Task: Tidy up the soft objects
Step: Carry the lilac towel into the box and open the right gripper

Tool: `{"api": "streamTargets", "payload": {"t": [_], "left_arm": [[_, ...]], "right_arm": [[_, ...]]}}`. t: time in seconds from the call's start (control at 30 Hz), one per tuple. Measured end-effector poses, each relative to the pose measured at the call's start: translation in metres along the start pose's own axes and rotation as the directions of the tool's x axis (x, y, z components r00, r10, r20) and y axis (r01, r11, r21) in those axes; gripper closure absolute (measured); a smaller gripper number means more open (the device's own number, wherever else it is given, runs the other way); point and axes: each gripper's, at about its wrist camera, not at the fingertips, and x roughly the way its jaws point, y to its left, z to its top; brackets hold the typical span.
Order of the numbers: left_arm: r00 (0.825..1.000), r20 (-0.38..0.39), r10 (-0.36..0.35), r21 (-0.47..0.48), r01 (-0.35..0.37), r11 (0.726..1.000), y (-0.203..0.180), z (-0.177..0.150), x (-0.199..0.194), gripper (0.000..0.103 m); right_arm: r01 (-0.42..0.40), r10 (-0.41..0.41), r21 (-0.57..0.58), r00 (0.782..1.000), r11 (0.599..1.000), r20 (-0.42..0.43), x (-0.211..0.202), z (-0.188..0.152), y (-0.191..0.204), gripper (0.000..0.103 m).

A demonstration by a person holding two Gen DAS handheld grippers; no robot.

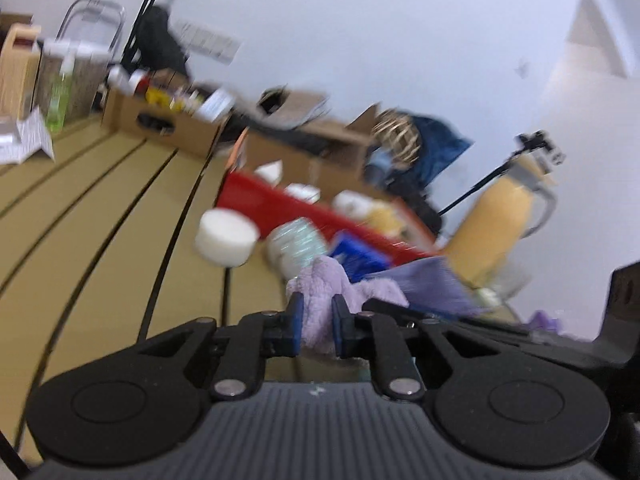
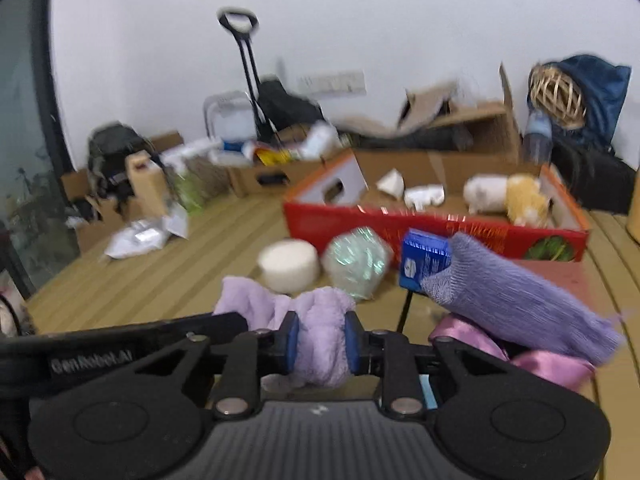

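Both claws on same lilac fleece cloth (image 2: 320,344). Left gripper (image 1: 317,326) pinching bunched fold between blue pads; right gripper (image 2: 321,344) clamped on another fold, left claw's black arm alongside at its left. Just right of right claw: purple sock (image 2: 520,300) over pink satin. Ahead: white round sponge (image 2: 289,265), blue pack (image 2: 424,258), then red box (image 2: 440,228) holding plush toys.

bright, even light; motion-blurred, fisheye-bent edges.
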Motion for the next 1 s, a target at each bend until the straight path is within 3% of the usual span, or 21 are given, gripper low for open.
{"api": "streamTargets", "payload": {"t": [0.2, 0.4, 0.5, 0.63, 0.8, 1.0], "left_arm": [[0.998, 0.045, -0.037, 0.054, 0.034, 0.998, -0.024, 0.009, -0.022, 0.088], [0.994, 0.089, -0.068, 0.117, 0.057, 0.991, -0.031, 0.089, 0.014, 0.088], [0.998, 0.057, -0.021, 0.132, 0.014, 0.991, -0.027, 0.133, 0.058, 0.088], [0.998, -0.029, 0.064, 0.107, -0.060, 0.992, -0.005, 0.166, 0.138, 0.088], [0.977, -0.124, 0.171, 0.137, -0.154, 0.979, 0.028, 0.160, 0.204, 0.086], [0.973, -0.146, 0.181, 0.130, -0.163, 0.978, 0.056, 0.144, 0.207, 0.081]], "right_arm": [[-0.022, 0.019, 0.041, 0.996, 0.999, 0.082, -0.038, 0.005, 0.000, 0.080], [-0.043, 0.043, -0.005, 0.993, 0.999, 0.108, -0.007, 0.087, -0.017, 0.080], [-0.070, 0.067, 0.063, 0.997, 0.996, 0.047, 0.046, 0.135, -0.038, 0.080], [-0.009, 0.015, 0.094, 0.998, 0.996, -0.064, 0.132, 0.172, -0.060, 0.080], [0.030, 0.010, 0.161, 0.970, 0.987, -0.242, 0.222, 0.164, -0.082, 0.079], [0.083, -0.046, 0.091, 0.937, 0.992, -0.347, 0.256, 0.145, -0.078, 0.068]]}}
